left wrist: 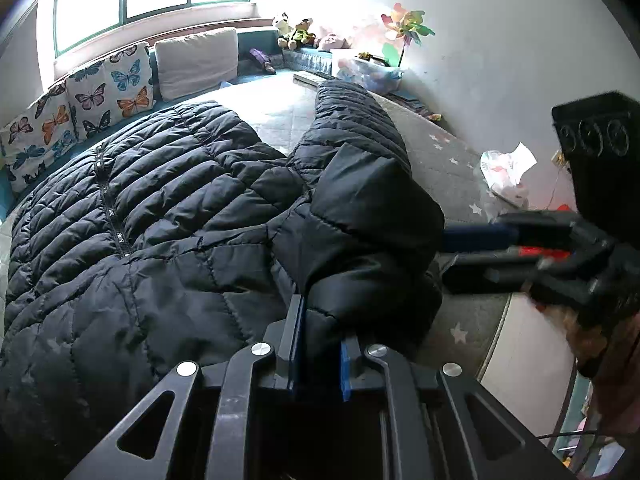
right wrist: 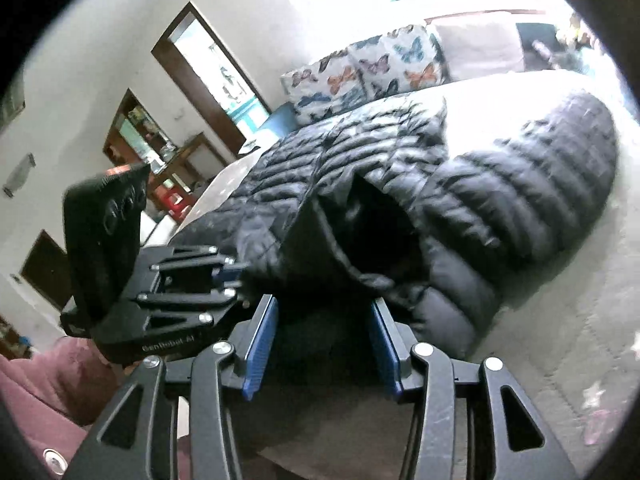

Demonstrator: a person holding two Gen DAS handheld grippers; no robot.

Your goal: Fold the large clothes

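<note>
Big black puffer jacket (left wrist: 168, 208) lies spread on the bed (left wrist: 448, 160), hood end nearest. The left gripper (left wrist: 320, 344) has its jaws nearly together, pinching a fold of the hood (left wrist: 372, 216). The right gripper (right wrist: 322, 338) comes in alongside, jaws apart, hood edge between them but pads not pressing it.

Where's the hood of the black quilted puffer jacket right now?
In the left wrist view the hood lies at the jacket's near right end on the grey star-patterned bed cover, pinched by the left gripper.
</note>
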